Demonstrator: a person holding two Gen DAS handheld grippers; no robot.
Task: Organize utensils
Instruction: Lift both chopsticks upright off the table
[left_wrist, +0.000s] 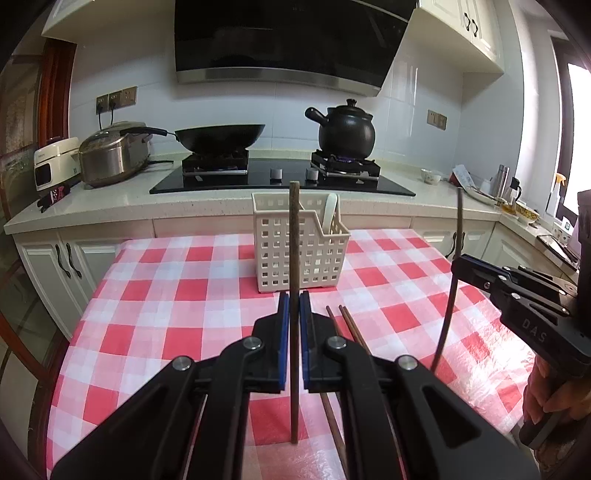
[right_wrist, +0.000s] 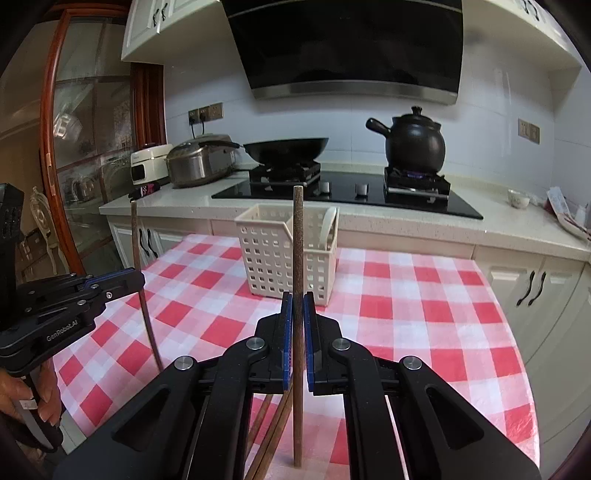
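Note:
My left gripper is shut on a brown chopstick, which stands upright above the red-checked tablecloth. My right gripper is shut on a second chopstick, also upright. Each gripper shows in the other's view: the right gripper with its chopstick, and the left gripper with its chopstick. A white slotted basket stands ahead at the table's far edge, with a white spoon in it. Two more chopsticks lie on the cloth under the grippers.
Behind the table runs a counter with a black hob, a wok, a black clay pot and a rice cooker. Dishes and bottles crowd the right corner. A person's hand holds the right gripper's handle.

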